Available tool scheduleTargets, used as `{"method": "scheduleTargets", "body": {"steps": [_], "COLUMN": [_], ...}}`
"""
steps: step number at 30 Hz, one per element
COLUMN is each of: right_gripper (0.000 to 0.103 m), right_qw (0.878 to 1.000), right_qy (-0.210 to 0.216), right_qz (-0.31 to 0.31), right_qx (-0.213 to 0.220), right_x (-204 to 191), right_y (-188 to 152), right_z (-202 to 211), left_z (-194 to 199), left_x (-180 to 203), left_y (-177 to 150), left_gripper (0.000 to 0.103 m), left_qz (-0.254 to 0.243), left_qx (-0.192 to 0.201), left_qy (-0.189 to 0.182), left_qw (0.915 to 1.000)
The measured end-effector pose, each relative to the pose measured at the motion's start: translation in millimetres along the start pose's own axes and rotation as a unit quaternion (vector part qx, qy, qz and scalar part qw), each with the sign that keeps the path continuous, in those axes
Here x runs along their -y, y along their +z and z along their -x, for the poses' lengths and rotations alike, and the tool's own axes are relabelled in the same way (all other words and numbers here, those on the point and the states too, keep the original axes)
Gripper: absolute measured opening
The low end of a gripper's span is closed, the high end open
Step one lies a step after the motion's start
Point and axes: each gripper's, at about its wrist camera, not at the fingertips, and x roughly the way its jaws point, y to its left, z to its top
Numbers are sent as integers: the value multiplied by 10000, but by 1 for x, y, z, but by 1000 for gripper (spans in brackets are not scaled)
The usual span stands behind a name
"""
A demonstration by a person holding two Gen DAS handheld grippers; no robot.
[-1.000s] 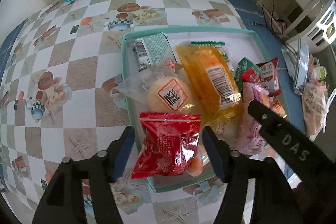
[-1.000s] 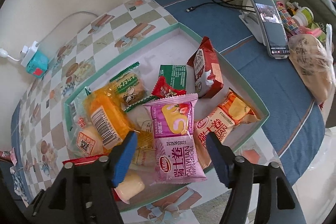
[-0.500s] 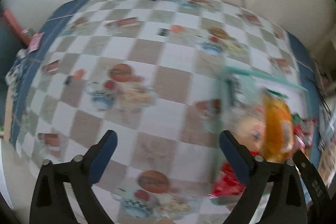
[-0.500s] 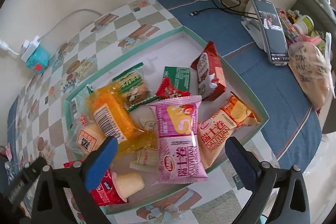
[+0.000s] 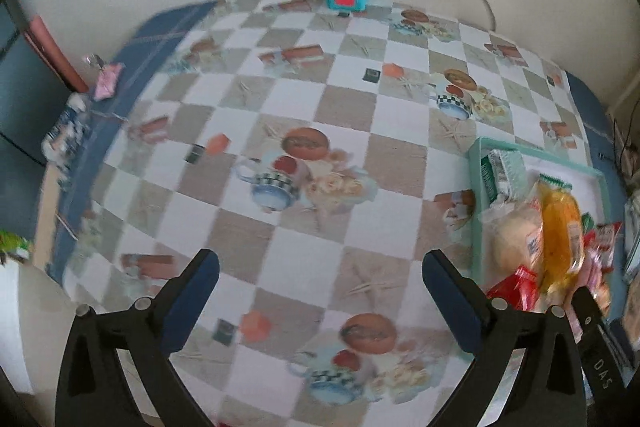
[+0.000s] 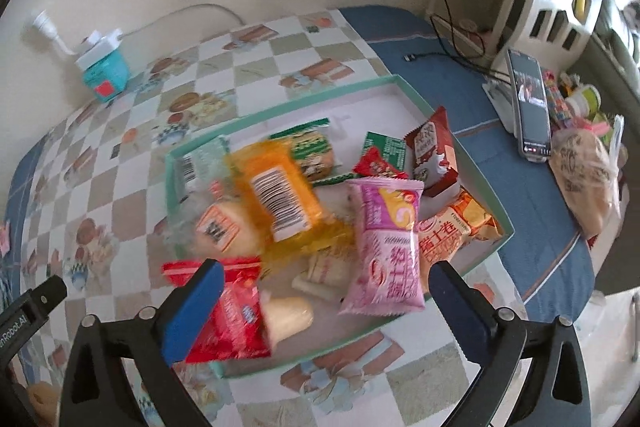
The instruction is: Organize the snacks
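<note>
Snacks lie heaped in green-rimmed tray (image 6: 476, 167) on checkered tablecloth (image 5: 320, 107). We see pink swiss roll pack (image 6: 390, 247) near tray's front, orange pack (image 6: 280, 199) beside it, red pack (image 6: 228, 311) at front-left corner. Our right gripper (image 6: 322, 307) above tray's front edge, jaws spread wide after just opening, gripping nothing. Our left gripper (image 5: 320, 301) over bare cloth left of tray, jaws likewise just opened, empty. Left view blurred; tray contents there hard for us to tell apart. Phone (image 6: 530, 107) on stand right of tray.
</note>
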Motion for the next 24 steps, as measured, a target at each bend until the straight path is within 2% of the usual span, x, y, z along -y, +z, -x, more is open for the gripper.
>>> {"method": "scheduleTargets", "body": {"steps": [4,9,13,24], "right_gripper": [103,103,103,103], "right_qw": [9998,9992,9989,9982], "right_qy": [84,92,94,32], "right_qz": [172,356,421,555], "right_qx": [106,169,157,210], "right_x": [-9,-16,-17,-20], "right_y": [-17,-41,-59,-74], "right_z": [14,25,31,37], "left_z": [8,11,15,24], "left_x": [-11,-21,-29,-37], "left_y": [-20,-45,-60,-73], "left_gripper": [101,101,101,101], "left_qz": [-159,-285,-357,-435], "left_qx": [-3,-44,7,143], "left_qy": [83,-44,44,37], "left_qw": [9998,9996,9994,9989]}}
